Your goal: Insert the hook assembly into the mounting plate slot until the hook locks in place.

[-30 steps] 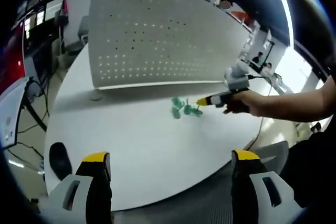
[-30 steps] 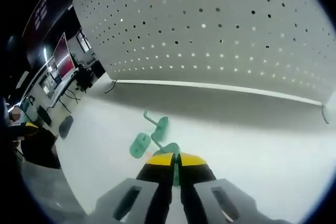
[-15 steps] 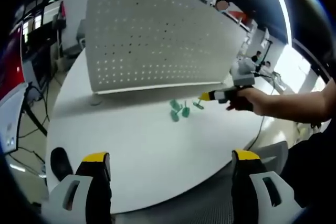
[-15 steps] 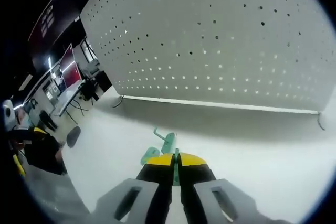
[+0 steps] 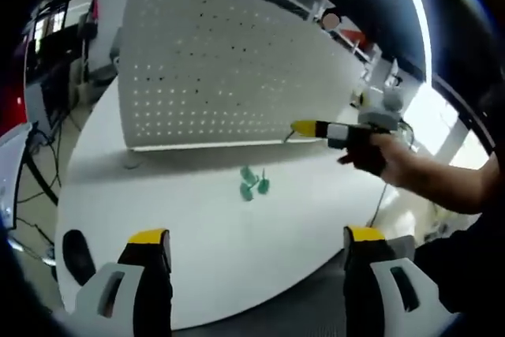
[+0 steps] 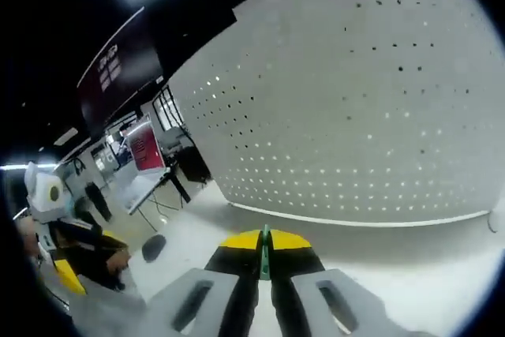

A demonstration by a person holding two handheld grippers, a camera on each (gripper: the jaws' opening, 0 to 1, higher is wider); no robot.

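While our left gripper (image 5: 251, 246) waits low over the near edge of the white table (image 5: 197, 219) with its jaws spread wide and nothing between them, our right gripper (image 6: 264, 244) has its yellow-tipped jaws pressed together on a green hook (image 6: 265, 253), of which we see a thin sliver standing between the tips. From the left gripper view we see that right gripper raised above the table, held in a hand (image 5: 379, 155), its tip close in front of the lower right part of the perforated mounting plate (image 5: 213, 69), which stands upright on the table. We cannot tell whether the hook touches the plate. Two more green hooks (image 5: 252, 184) lie together on the table, in front of the plate and below the right gripper.
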